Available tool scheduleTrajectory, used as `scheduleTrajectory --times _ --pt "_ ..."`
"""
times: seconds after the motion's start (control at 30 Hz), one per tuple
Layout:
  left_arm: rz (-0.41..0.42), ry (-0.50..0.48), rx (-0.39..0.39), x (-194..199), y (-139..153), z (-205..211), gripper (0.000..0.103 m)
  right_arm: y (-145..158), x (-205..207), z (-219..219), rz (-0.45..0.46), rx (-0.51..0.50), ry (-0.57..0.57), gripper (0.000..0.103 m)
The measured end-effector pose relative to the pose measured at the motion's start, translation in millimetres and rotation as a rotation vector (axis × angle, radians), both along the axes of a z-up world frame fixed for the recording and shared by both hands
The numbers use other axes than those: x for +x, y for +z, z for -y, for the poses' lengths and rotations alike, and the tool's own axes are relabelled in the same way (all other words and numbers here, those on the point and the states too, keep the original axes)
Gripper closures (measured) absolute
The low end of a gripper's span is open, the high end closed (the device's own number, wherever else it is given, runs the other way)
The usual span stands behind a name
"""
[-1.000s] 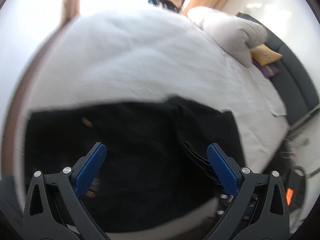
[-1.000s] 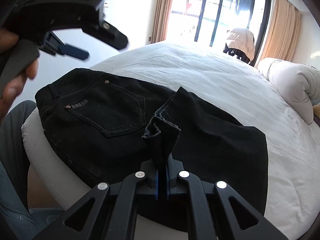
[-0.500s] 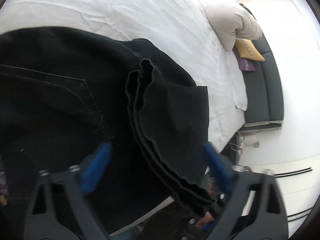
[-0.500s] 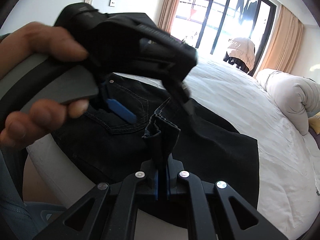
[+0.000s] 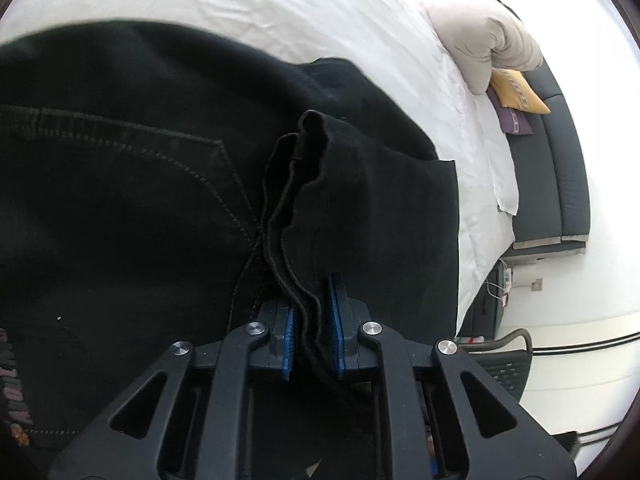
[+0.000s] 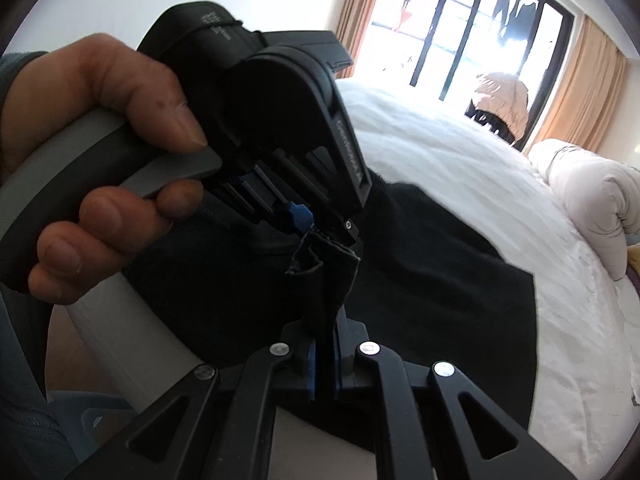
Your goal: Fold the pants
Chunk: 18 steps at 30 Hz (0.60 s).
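Now, left claw (image 5: 312, 334): just closed on the pants (image 5: 160, 220) hem.
Right claw (image 6: 325, 368): clamped on that hem, lower centre.
Pants' length: runs toward upper right across the bed (image 6: 460, 168).

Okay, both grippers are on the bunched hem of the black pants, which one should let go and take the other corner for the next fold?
Probably the right gripper: the left gripper has just been closing on the pants hem with the layers between its pads, beside the right's hold. The right also sits nearer the free edge toward the pillow.

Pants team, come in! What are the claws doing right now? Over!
Left claw just closed, shut on the black pants hem. Right claw shut on the same bunched edge. Pants lie on the white bed. Nothing in the way.
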<state>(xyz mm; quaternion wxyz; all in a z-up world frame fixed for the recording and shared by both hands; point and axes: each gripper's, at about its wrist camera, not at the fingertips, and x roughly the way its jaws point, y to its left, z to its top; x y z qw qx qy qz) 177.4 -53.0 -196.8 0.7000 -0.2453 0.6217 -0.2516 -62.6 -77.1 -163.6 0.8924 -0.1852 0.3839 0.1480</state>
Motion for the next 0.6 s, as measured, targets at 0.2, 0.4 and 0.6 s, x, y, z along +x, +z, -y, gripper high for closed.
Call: scheduleTrajectory --times 0.2,0.4,0.6 --pt "0.034 -0.009 0.052 1.1 13.7 -12.5 0.087 -4.3 -0.1 3.7 -0.12 0.094 0.026 0.057" --pt "0.205 0.048 0.218 -8.2 67.0 -45.6 0.081 42.9 5.9 70.7 -0.103 0.342 -0.066 0.047" --pt "0.312 -0.161 0.053 -36.8 73.5 10.9 0.081 51.4 78.2 174.9 -0.139 0.672 -0.304 0.044"
